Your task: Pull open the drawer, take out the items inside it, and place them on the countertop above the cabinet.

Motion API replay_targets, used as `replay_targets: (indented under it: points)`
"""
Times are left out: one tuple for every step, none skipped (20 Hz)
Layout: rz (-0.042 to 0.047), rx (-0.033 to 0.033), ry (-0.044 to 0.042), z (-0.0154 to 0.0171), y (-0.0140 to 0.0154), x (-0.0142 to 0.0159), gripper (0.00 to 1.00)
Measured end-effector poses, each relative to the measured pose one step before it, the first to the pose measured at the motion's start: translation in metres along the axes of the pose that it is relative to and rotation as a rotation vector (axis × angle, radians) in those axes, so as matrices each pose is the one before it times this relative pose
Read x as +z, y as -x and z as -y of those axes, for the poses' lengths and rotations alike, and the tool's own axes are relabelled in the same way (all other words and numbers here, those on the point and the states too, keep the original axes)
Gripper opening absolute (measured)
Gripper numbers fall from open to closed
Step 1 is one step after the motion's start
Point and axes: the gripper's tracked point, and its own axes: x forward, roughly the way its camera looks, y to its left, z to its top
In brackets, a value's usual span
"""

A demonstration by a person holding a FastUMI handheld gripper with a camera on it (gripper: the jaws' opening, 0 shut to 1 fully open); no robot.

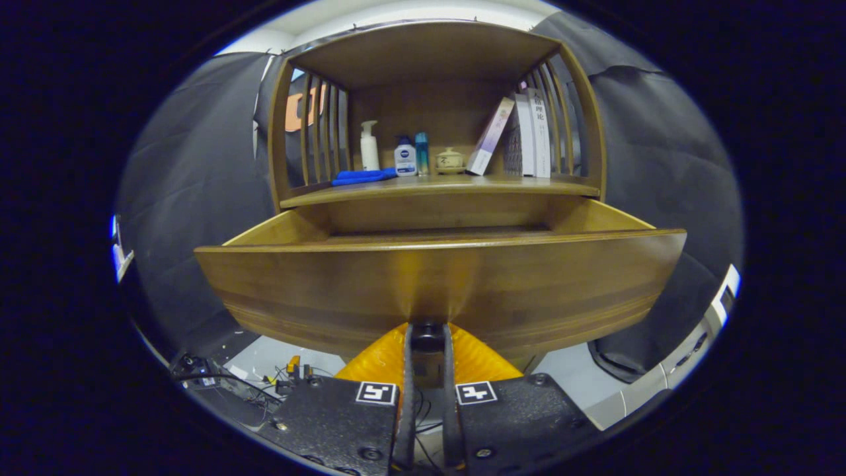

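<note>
At 12 o'clock just ahead of the fingers: drawer point(436, 277) pulled well out, contents hidden behind its front | gripper point(428, 338) clamped on dark knob point(428, 330) | next: release cleanly, lift over front toward countertop point(436, 185)

Gripper point(427, 337): two black textured plates, each bearing a square black-and-white marker near its inner top corner and dark screws along its edges. Fingers point(405, 396): thin, black, set close and parallel, backed by ribbed orange-yellow pads. Thin cables run in the gap between the plates.
</note>
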Motion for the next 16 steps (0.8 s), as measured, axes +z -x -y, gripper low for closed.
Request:
replay_targets:
  points:
    - [-0.00647,0.00162,0.00205,0.00009,0.00261,-0.00169,0.2]
    - [-0.00684,0.00193,0.00518,-0.00095,0.00121,-0.00098,0.2]
    - [-0.00725,0.00038,0.0146,-0.00091,0.00209,-0.00161,0.2]
    - [-0.01169,-0.00297,0.00083,-0.00005,0.00021,0.00007,0.2]
    - [-0.01893,-0.0004,0.006,-0.00067,-0.00002,-0.00072,0.2]
    - [-0.0262,-0.00325,0.00391,0.00113,0.00212,0.0003,0.22]
    - [-0.0275,0.00518,0.00741,-0.00008,0.00313,-0.00021,0.28]
    - [-0.03606,0.01653,0.02185,-0.00329,0.00308,-0.00075,0.3]
    - [-0.03688,0.01578,0.03273,-0.00058,0.00463,-0.00187,0.35]
    - [-0.02538,0.02299,0.02683,-0.00132,0.00465,0.00213,0.38]
    - [-0.01506,0.03469,0.0059,-0.00353,0.00656,0.00276,0.44]
    - [-0.00414,0.05618,-0.00562,-0.00917,0.0088,0.00666,0.44]
    - [0.0008,0.03565,-0.00483,-0.00671,0.00807,0.00755,0.45]
    - [-0.00016,0.0245,0.00321,-0.00385,0.00658,0.0094,0.48]
    - [-0.0147,0.01947,0.0014,-0.0039,0.00489,0.00586,0.53]
    - [-0.00372,0.03256,-0.00089,-0.00491,0.00426,0.00894,0.58]
